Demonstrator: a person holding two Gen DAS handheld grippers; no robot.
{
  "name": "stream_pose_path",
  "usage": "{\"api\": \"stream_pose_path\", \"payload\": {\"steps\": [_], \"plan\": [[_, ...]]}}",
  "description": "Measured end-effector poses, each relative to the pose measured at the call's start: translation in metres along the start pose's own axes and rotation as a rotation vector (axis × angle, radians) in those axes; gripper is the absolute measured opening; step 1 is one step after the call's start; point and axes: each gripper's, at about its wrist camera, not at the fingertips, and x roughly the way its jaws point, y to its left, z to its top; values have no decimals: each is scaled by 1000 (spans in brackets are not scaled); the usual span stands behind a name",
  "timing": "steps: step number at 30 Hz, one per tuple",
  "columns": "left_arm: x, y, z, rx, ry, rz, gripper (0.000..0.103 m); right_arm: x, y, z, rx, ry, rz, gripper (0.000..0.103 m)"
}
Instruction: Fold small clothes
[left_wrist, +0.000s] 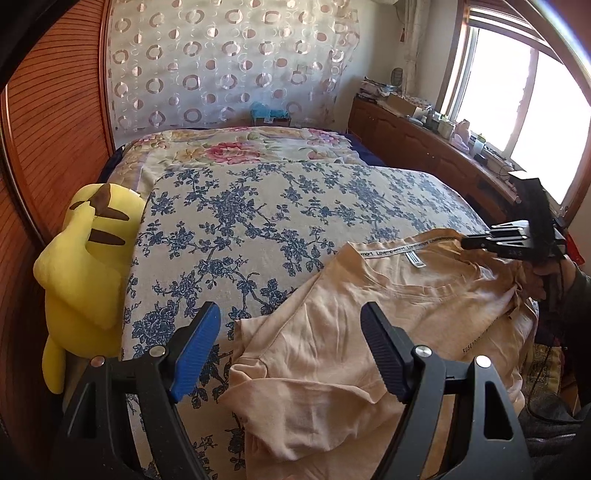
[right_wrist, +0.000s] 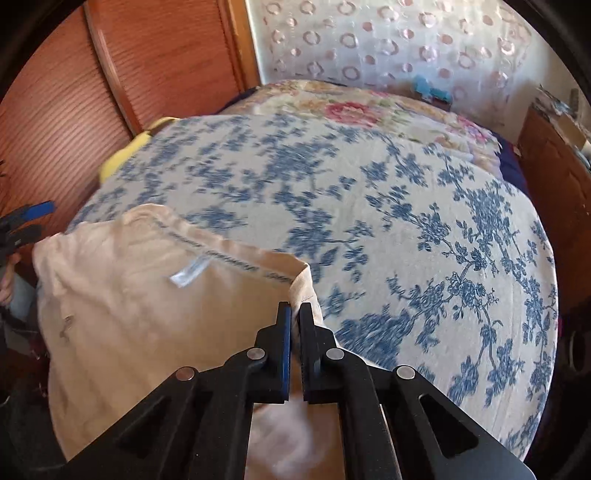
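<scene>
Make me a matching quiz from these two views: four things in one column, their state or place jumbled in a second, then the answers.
1. left gripper
2. right gripper
3. plush toy
4. T-shirt

A. lying on the floral bedspread
B. jaws wide apart, holding nothing
C. wedged beside the bed's edge
D. clamped on beige fabric near the collar

Pairs: 1-B, 2-D, 3-C, 4-A

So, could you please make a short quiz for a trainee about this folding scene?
1. True or false: the right gripper is shut on the beige T-shirt.
2. The left gripper is: A) open B) shut on the shirt.
3. Which toy lies at the left edge of the bed?

Key: 1 true, it pinches the shirt near the collar. 2 A. 3 the yellow plush toy.
</scene>
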Motion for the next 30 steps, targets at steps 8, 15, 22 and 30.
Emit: {"api": "stream_pose_path", "payload": {"steps": [8,15,22,30], "plan": [[-10,1,4,-8,-25,0,79,-73,61,-49,-103,-22,141,4],[-15,-3,11,-4,-45,-3,79,-104,90,-80,-171,21,186,4],[-13,-2,13,-8,-45,-4,79,-108,84,-77,-159,4,84,8],[-5,12,7,-29,-25,18,79,-131,66,-78,-143,-72,-47,34]]}}
